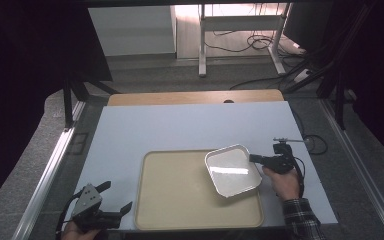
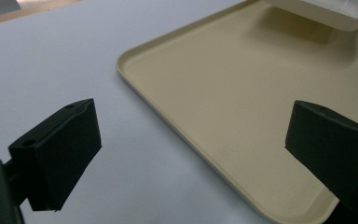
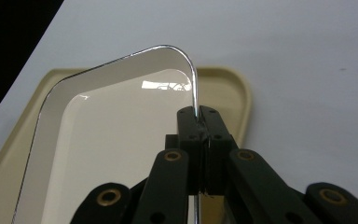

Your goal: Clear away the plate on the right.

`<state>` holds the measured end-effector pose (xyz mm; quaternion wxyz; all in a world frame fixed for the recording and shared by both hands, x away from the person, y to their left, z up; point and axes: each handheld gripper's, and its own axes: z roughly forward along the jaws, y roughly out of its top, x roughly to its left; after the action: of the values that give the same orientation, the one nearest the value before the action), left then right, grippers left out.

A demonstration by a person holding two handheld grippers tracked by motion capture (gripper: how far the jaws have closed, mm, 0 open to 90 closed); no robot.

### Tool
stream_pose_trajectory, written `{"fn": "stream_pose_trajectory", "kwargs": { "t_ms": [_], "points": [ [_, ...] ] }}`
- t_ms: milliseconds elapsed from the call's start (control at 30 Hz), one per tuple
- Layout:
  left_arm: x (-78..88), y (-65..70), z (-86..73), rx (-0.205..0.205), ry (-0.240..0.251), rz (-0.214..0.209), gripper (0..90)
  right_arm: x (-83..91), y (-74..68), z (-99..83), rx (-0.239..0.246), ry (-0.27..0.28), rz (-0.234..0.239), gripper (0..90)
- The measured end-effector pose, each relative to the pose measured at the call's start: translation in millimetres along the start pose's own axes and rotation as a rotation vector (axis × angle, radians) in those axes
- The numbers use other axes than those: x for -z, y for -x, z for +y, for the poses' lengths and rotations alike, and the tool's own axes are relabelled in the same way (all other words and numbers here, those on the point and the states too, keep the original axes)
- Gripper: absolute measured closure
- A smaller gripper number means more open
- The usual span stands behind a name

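A white rectangular dish [image 1: 232,171] with a thin metal rim hangs tilted over the right part of a beige tray [image 1: 180,195]. My right gripper [image 1: 256,158] is shut on the dish's right rim; in the right gripper view the jaws of that gripper [image 3: 198,116] pinch the rim of the dish [image 3: 112,135] above the tray [image 3: 235,91]. My left gripper [image 1: 116,197] stands open near the tray's front left corner, nothing between its jaws. The left gripper view shows that gripper [image 2: 191,144] open over the tray's edge [image 2: 168,121], with the dish's underside [image 2: 326,11] at the top right.
The tray lies on a pale blue-grey table sheet [image 1: 180,125] with a wooden strip [image 1: 195,96] along its far edge. Metal rails [image 1: 50,170] run along both sides. A desk frame and cables [image 1: 250,40] stand on the floor beyond.
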<state>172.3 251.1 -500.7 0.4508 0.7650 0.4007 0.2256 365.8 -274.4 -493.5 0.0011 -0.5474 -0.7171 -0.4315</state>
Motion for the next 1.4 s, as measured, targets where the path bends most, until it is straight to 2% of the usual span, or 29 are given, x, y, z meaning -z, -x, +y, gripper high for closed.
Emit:
{"fn": "stream_pose_trajectory", "kwargs": {
  "t_ms": [33, 300, 533, 867, 1000, 1033, 1100, 1167, 1300, 1333, 1400],
  "points": [
    [-0.1, 0.1, 0.0, 0.0, 0.0, 0.0, 3.1, -6.7, -5.5, -0.2, 0.004, -0.008, 0.007, 89.0],
    [0.1, 0.0, -0.1, 0.001, 0.001, 0.0, 3.1, -28.8, -23.5, -1.4, 0.032, -0.037, 0.011, 89.0],
    [0.2, -0.1, -0.1, 0.001, 0.002, -0.001, 3.1, -45.3, -34.4, -2.7, 0.038, -0.054, 0.008, 89.0],
    [0.4, -0.1, -0.2, -0.002, 0.004, -0.002, 3.1, -62.6, -44.8, -6.9, 0.048, -0.063, -0.021, 88.7],
    [0.4, -0.1, -0.3, -0.002, 0.004, -0.002, 3.1, -65.1, -45.0, -7.3, 0.057, -0.078, -0.02, 86.6],
    [0.5, 0.0, -0.2, -0.003, 0.004, -0.003, 3.1, -63.9, -44.8, -7.3, 0.071, -0.07, -0.03, 81.3],
    [0.4, 0.0, -0.2, -0.003, 0.004, -0.002, 3.1, -63.3, -45.1, -6.9, 0.075, -0.07, -0.032, 79.5],
    [0.4, 0.0, -0.2, -0.003, 0.004, -0.002, 3.1, -57.7, -47.7, -5.8, 0.115, -0.059, -0.039, 76.1],
    [0.4, 0.0, -0.2, -0.002, 0.004, -0.002, 3.1, -49.9, -52.6, -6.4, 0.176, -0.052, -0.024, 74.8],
    [0.4, 0.0, -0.2, -0.003, 0.003, -0.002, 3.1, -49.9, -52.6, -6.4, 0.176, -0.052, -0.024, 74.8],
    [0.2, 0.3, -0.1, -0.004, 0.002, -0.002, 3.1, -42.9, -56.6, -8.0, 0.204, -0.045, 0.007, 73.0]
  ]
}}
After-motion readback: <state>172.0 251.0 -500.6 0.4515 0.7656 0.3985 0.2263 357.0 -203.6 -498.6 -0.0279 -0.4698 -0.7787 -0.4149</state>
